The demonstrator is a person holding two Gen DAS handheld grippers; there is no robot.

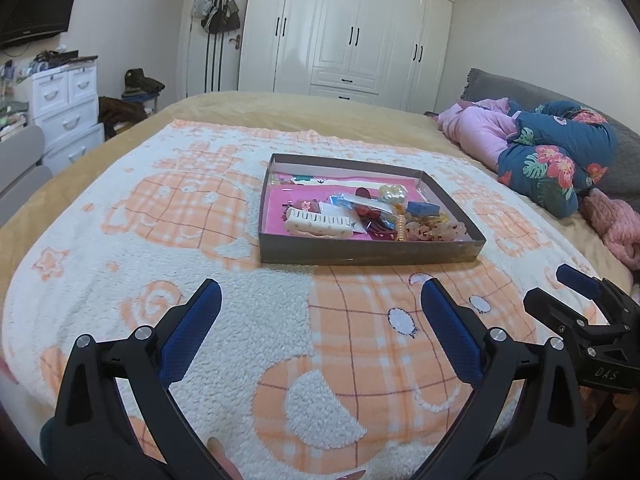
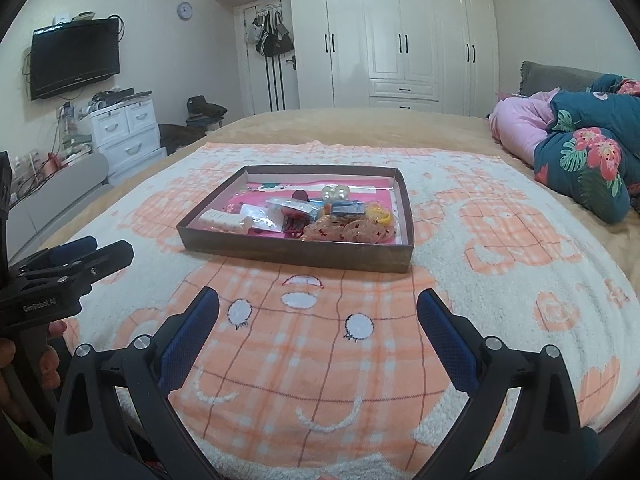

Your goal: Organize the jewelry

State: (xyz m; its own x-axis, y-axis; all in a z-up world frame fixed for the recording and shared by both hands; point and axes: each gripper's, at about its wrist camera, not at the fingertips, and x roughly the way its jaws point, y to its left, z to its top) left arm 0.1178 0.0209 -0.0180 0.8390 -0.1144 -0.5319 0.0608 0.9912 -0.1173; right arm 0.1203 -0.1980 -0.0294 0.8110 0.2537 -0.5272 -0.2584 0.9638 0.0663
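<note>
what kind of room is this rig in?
Almost certainly a home bedroom: the work surface is a bed under an orange-and-white fleece blanket, a glossy white built-in wardrobe fills the far wall, and a rolled floral quilt lies at one end.

Even, soft indoor light fills both views; ceiling lamps glare on the glossy wardrobe doors (image 1: 352,28). Shadows are faint. Fisheye bending curves the edges, and the corners go black.

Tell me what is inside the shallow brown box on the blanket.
The brown box holds a white hair clip, plastic packets, beads. Whatever lies under the pile is hidden.
</note>
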